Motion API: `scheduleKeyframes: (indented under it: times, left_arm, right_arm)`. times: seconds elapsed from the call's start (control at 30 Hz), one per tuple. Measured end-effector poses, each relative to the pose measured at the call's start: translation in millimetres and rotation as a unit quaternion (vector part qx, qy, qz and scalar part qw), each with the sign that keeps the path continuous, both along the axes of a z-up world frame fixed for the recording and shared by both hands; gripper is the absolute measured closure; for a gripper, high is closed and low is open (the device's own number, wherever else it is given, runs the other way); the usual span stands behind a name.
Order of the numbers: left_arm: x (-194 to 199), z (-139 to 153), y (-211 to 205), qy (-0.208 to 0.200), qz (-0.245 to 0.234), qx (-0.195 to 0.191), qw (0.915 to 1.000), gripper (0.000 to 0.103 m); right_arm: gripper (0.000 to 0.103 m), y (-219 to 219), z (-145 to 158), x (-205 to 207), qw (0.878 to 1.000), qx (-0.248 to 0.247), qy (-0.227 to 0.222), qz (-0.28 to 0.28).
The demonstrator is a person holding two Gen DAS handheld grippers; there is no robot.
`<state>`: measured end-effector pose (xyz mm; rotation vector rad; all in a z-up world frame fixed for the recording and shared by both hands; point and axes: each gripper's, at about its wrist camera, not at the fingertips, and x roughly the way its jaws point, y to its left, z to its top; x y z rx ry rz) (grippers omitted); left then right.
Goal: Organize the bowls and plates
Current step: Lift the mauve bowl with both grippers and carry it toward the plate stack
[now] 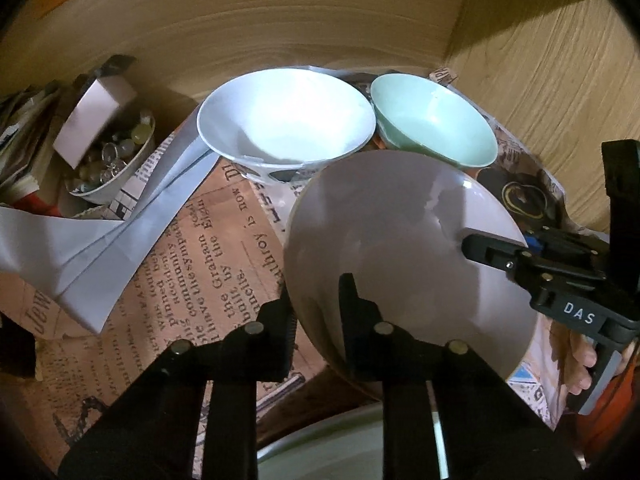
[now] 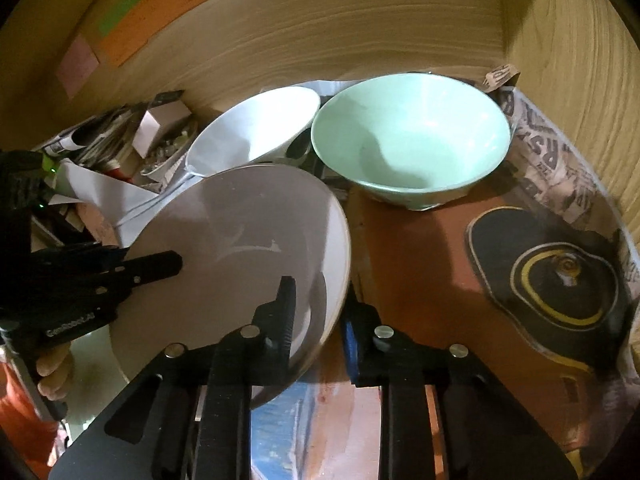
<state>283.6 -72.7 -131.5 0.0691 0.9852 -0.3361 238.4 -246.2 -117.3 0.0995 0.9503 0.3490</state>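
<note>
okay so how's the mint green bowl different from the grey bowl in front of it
The mint green bowl stands free on the newspaper-lined shelf; the grey bowl is clamped at opposite rims by the left gripper and right gripper. The green bowl sits upright near the corner, while the grey bowl looks tilted and nearer the cameras. Colours differ: mint against pale grey. Both are empty, plain, round bowls.
</note>
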Motion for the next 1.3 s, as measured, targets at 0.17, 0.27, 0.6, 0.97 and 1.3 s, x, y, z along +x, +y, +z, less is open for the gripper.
scheduleKeyframes:
  times: [0.17, 0.27, 0.6, 0.97, 1.3]
  left_arm:
    - [-2, 1, 0, 0.006, 0.007, -0.002, 1.0000, 0.085]
    - [-5, 5, 0, 0.004, 0.006, -0.005, 1.0000, 0.085]
    - [-25, 25, -1, -0.032, 0.003, -0.017, 0.9994, 0.085]
    - [-60, 57, 19, -0.080, 0.014, -0.037, 0.9960, 0.085]
    - [-100, 68, 51, -0.110, 0.038, -0.043, 0.9923, 0.085]
  right_arm:
    - [0.084, 1, 3, 0, 1.000, -0.002, 0.001, -0.005]
    - [0.084, 0, 7, -4, 1.000, -0.001, -0.003, -0.011]
    - [0.084, -1, 40, -28, 0.999, 0.003, -0.047, -0.022]
    - [0.084, 17, 70, -56, 0.996, 0.007, -0.085, -0.009]
    - [0.084, 50, 78, -81, 0.995, 0.002, -0.102, 0.018]
